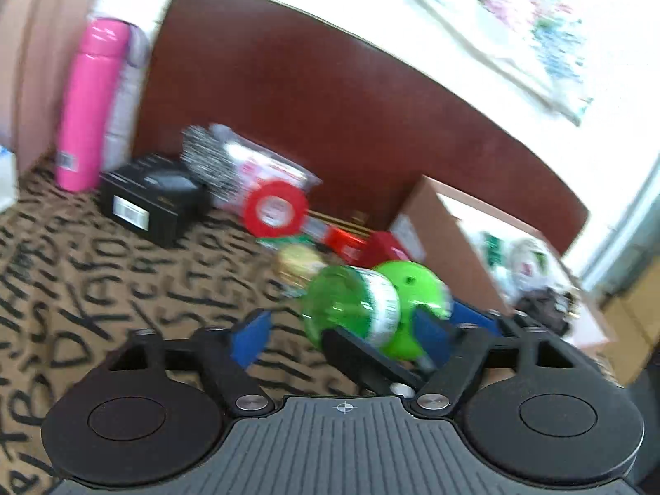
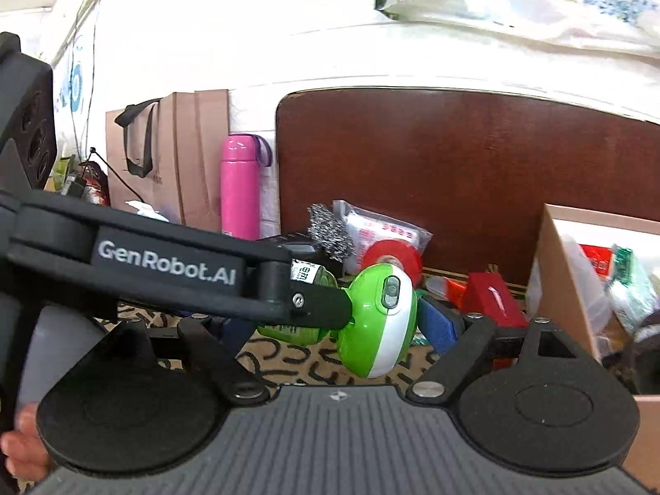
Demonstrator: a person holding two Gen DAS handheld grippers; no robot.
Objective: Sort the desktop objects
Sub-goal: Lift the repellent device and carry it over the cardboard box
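A green bottle (image 1: pixel 350 309) with a green-and-white round head (image 2: pixel 383 321) hangs above the letter-patterned cloth (image 1: pixel 103 297). In the left wrist view my left gripper (image 1: pixel 342 334) is wide open with blue pads; the bottle lies between them, nearer the right pad. A black finger (image 1: pixel 363 354) of the other gripper presses the bottle. In the right wrist view the left gripper's arm (image 2: pixel 165 268) crosses the frame and touches the head. My right gripper (image 2: pixel 330 326) is around the bottle; its left pad is hidden.
A pink flask (image 1: pixel 88 103), black box (image 1: pixel 152 198), steel scourer (image 1: pixel 206 156), red tape roll (image 1: pixel 274 210), packets and red boxes (image 1: pixel 371 247) lie by the brown headboard (image 1: pixel 330 95). An open cardboard box (image 2: pixel 577 288) with items stands at the right.
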